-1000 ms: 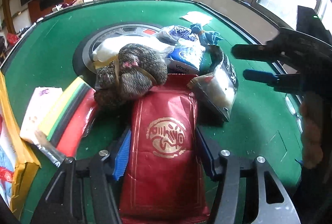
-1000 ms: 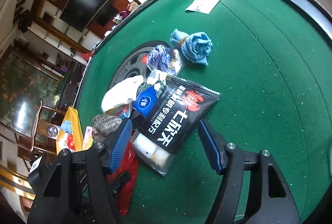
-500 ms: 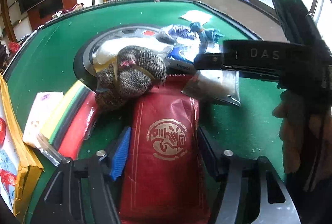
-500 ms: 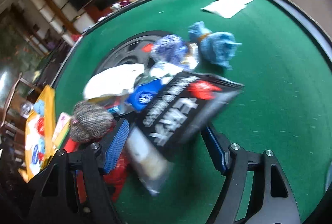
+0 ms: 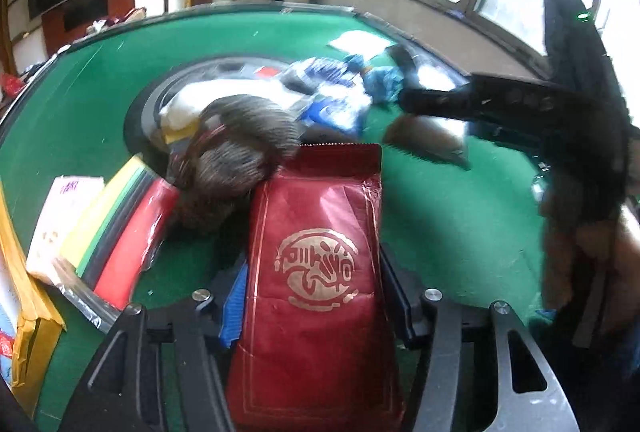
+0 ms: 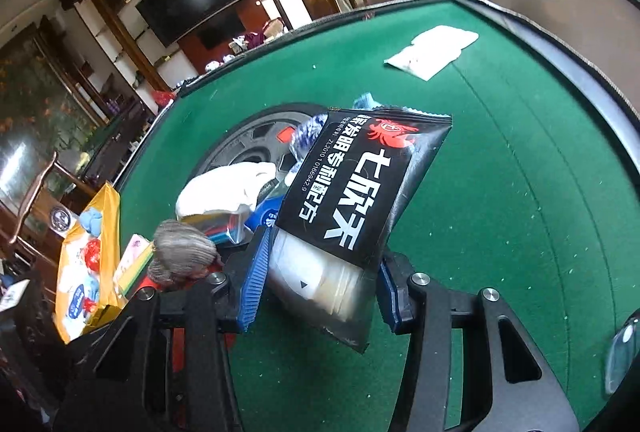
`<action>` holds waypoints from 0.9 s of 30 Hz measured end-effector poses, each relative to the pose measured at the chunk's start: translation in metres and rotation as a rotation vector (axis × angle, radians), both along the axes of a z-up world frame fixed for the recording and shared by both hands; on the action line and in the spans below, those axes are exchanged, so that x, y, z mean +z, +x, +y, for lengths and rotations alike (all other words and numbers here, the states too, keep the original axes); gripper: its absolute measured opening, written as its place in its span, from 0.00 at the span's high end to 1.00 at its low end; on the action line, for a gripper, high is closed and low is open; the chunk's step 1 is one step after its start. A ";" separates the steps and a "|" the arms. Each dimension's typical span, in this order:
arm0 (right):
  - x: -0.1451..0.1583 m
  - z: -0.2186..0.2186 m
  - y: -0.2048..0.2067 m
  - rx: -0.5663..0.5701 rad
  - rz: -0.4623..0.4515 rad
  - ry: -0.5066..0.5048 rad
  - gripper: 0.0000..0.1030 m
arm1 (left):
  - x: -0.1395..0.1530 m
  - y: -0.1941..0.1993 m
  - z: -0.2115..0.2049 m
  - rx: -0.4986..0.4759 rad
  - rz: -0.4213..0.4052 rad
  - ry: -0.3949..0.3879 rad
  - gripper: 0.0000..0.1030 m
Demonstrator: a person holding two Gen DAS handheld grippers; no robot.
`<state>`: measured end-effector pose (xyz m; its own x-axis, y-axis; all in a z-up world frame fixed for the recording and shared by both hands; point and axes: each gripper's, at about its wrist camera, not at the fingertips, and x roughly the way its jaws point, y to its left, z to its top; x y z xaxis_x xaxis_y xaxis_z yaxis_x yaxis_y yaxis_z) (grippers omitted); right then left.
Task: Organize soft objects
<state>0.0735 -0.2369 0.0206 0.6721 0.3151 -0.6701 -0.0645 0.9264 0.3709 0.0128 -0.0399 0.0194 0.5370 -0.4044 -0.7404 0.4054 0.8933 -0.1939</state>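
Note:
My left gripper [image 5: 316, 296] is shut on a red foil pouch [image 5: 316, 272] with a gold seal, resting on the green felt table [image 5: 460, 224]. My right gripper [image 6: 320, 272] is shut on a black snack packet [image 6: 360, 192] with white characters and holds it lifted above the felt. In the left wrist view the right gripper [image 5: 500, 104] reaches in from the right with the blurred packet [image 5: 432, 136] under it. A grey knitted bundle [image 5: 240, 144] lies against the pouch's top. A white cloth [image 6: 228, 188], blue-white packs [image 5: 336, 104] and a blue cloth [image 5: 380, 80] lie behind.
A round dark hub [image 6: 248, 148] sits in the table's middle. A red, yellow and green pack [image 5: 120, 224] and a pink-white tissue pack [image 5: 60, 216] lie at the left. A yellow bag [image 6: 88, 256] stands at the table's edge. A white cloth [image 6: 432, 50] lies far right.
My right gripper has closed on the black packet and lifted it off the felt, tilting it up. My left gripper has stayed on the red pouch.

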 end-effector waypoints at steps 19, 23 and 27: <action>0.018 0.025 -0.017 0.126 -0.111 0.041 0.54 | 0.039 -0.007 0.026 0.077 -0.192 -0.137 0.43; 0.018 0.036 -0.018 0.174 -0.123 0.028 0.54 | 0.041 -0.001 0.039 0.118 -0.193 -0.154 0.43; 0.020 0.047 -0.023 0.225 -0.148 0.021 0.54 | 0.046 -0.001 0.048 0.152 -0.206 -0.164 0.43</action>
